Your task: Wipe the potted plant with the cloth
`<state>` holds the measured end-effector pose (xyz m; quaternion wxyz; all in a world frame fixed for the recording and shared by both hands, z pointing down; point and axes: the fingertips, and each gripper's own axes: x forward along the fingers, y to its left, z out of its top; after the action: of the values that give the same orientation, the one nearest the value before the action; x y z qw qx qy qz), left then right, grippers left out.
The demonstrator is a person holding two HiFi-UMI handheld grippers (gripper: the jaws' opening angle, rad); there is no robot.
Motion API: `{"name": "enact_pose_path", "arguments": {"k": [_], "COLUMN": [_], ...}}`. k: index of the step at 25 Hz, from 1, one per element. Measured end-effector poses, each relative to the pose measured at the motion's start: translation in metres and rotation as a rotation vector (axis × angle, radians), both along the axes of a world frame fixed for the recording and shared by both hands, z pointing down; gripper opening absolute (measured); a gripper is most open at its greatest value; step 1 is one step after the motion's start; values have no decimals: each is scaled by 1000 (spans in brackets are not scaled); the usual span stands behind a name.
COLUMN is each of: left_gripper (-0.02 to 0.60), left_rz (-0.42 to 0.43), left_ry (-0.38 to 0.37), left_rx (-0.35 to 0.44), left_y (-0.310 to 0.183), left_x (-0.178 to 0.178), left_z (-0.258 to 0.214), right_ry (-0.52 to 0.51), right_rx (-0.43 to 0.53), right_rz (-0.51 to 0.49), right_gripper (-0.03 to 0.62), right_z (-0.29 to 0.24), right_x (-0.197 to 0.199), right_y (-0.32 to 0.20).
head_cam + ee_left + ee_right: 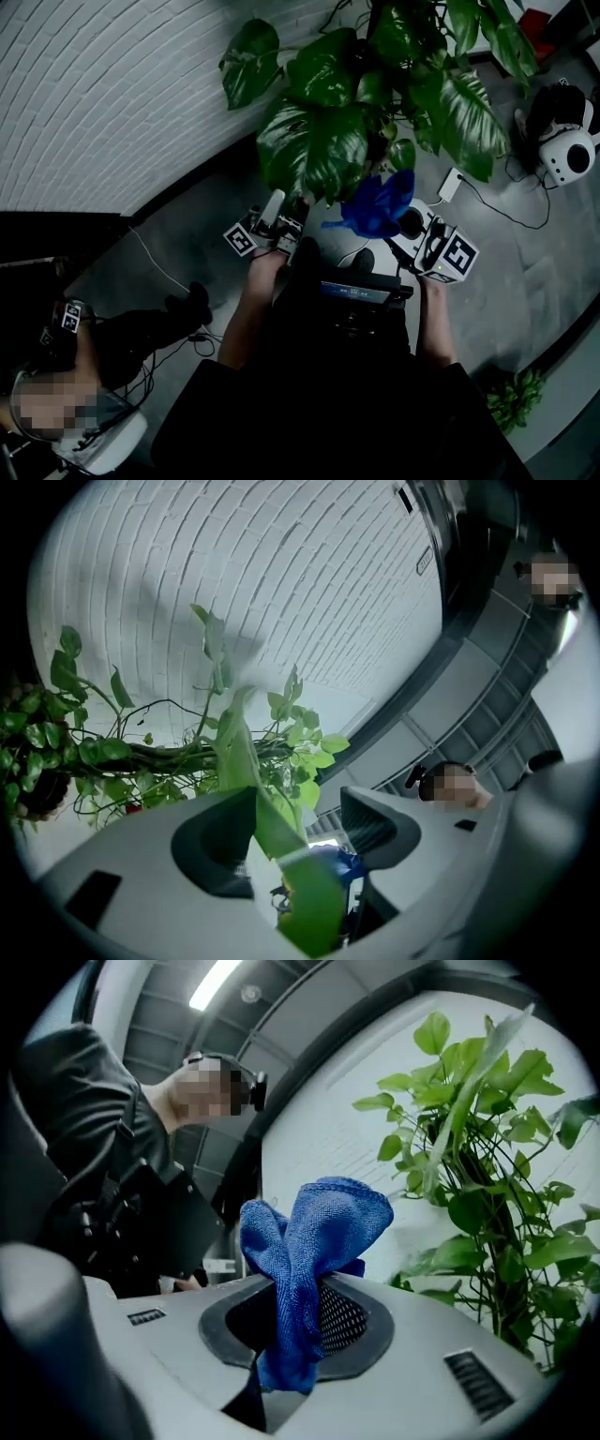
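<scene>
Right gripper view: right gripper (300, 1324) jaws clenched on cloth (319, 1227); left gripper (295, 829) jaws released, a leaf (236, 752) between them (unpinched). Wiping is pending; next, press cloth onto that leaf.

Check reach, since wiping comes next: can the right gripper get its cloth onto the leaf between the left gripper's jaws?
Probably yes. The right gripper, shut on the blue cloth, sits close beside the left gripper, whose open jaws flank the leaf; nothing stands between them.
</scene>
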<state>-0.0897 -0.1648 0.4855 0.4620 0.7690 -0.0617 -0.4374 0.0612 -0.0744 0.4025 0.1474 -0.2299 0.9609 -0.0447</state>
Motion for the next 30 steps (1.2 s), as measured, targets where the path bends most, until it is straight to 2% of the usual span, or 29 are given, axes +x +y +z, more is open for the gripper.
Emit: {"name": "enact_pose_path", "arguments": {"k": [2,4,9,11,14,18,22,30], "left_gripper": [305,305,305,305,305,305,305,305], "left_rz": [2,4,8,8,9,11,13,60], "left_ry": [-3,-6,-11,-14,-21,-37,-64,-149], "left_rx": [0,-1,-2,-2,-4,-5,9,57], "left_y": [0,0,2,2,3,8,9,15], "left_x": [1,1,0,0,0,-2,-6,-6], "left_z": [0,1,2,3,3,3,2,8], "right_ry": [-52,-34,249,357,450,593,685,687], "right_rx": [35,23,-176,-205,-222,-281,-302,-372], "right_rz": [-10,48,322,369,397,340,179,-103], "right_gripper": [107,107,107,107,107,107,107,107], "right_z": [-18,-19,37,50,57,84,105,138], "right_x": [10,20,44,46,43,21,-25,-103], "right_y": [3,-11,-94,-123,-161,-186,-158,-85]}}
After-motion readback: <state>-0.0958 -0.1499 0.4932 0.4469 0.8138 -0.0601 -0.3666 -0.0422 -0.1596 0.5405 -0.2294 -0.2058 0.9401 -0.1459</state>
